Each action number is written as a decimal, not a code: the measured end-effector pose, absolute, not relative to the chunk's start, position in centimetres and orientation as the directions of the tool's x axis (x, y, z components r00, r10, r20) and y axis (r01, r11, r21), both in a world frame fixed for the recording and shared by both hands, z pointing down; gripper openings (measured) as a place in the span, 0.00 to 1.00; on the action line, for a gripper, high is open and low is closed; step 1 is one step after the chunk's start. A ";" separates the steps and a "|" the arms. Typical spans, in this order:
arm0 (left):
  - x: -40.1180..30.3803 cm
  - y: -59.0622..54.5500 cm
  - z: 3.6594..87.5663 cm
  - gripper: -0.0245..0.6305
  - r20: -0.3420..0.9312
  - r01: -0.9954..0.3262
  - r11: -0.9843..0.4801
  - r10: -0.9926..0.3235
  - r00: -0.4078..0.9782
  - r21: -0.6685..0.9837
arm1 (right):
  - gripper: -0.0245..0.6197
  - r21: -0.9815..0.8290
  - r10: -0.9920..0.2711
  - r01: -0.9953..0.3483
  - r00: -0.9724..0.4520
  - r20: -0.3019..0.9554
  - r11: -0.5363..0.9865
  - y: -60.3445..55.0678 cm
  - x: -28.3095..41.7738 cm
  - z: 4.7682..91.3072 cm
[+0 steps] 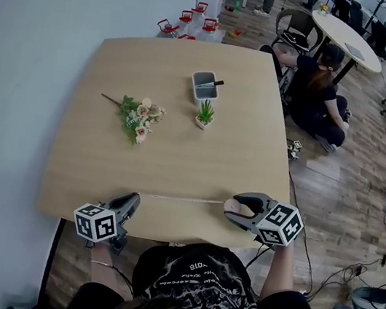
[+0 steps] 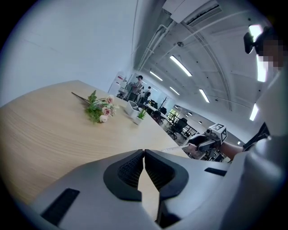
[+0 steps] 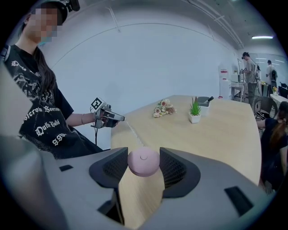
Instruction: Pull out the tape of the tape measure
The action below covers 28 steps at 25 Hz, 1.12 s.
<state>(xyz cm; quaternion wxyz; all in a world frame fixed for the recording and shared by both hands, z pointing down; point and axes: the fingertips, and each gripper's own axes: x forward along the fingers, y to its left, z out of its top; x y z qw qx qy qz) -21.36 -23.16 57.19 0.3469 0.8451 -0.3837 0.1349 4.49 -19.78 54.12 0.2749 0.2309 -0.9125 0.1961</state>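
gripping the pink tape measure case (image 3: 143,162) crosswise, right gripper (image 1: 237,208) anchors it near the table (image 1: 159,55) front edge; left gripper (image 1: 131,202), jaws pinched together on the tape (image 1: 181,198) end (pinch itself too thin to see), holds it stretched straight between them.

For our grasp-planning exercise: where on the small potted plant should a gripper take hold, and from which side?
I'd grip the white pot, not the spiky leaves, jaws across its left and right walls. Come in low from the person's side of the table: the leaves stand upright above the pot, and the grey container sits close behind it.
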 end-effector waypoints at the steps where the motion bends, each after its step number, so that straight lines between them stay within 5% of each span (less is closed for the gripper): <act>1: -21.3 -23.1 57.2 0.06 0.495 -0.742 -0.464 -0.555 0.669 0.483 | 0.40 -0.233 -0.317 -0.532 -0.742 0.590 0.814 -19.8 4.6 54.2; 28: -19.8 -24.8 60.2 0.06 0.618 -0.807 -0.437 -0.523 0.587 0.396 | 0.40 -0.242 -0.334 -0.597 -0.689 0.643 0.765 -20.1 5.4 56.8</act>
